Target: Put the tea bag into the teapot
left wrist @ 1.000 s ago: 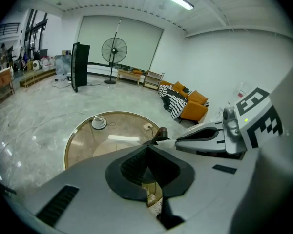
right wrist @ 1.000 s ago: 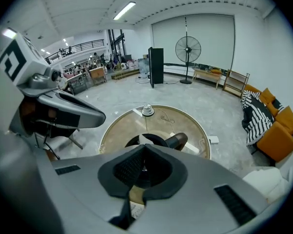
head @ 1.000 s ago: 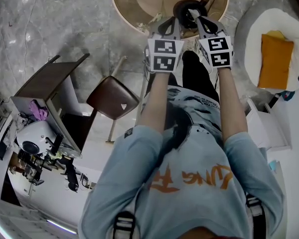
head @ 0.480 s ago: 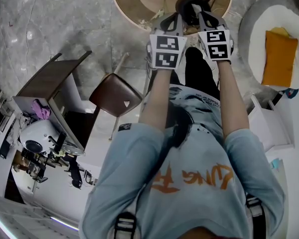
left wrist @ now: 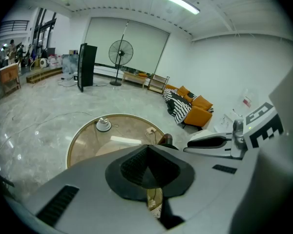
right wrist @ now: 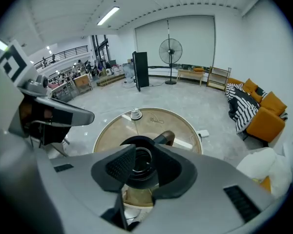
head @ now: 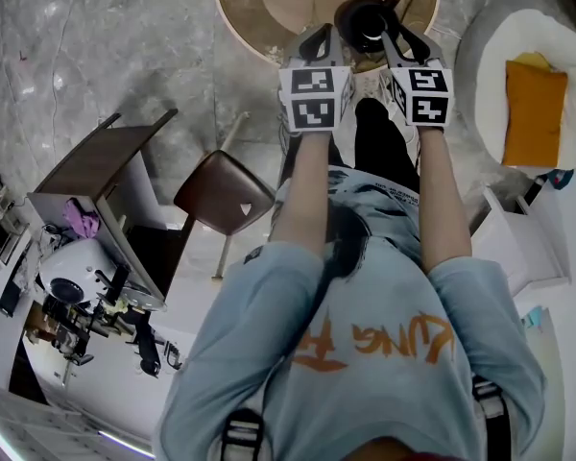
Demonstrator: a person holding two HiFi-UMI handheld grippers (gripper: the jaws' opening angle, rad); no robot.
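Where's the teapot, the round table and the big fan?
teapot (right wrist: 136, 141), right gripper view, on its dark top rim.
round table (right wrist: 112, 129), right gripper view, on a bare part of its top.
fan (right wrist: 170, 49), right gripper view, on its round head.

Bright ceiling strip lights (left wrist: 173, 0), even light, sharp focus, fisheye bending, dark corners

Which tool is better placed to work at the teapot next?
Probably right: the right tool, jaws just opened and empty, hangs over the teapot's mouth; the left tool, shut, sits beside it.
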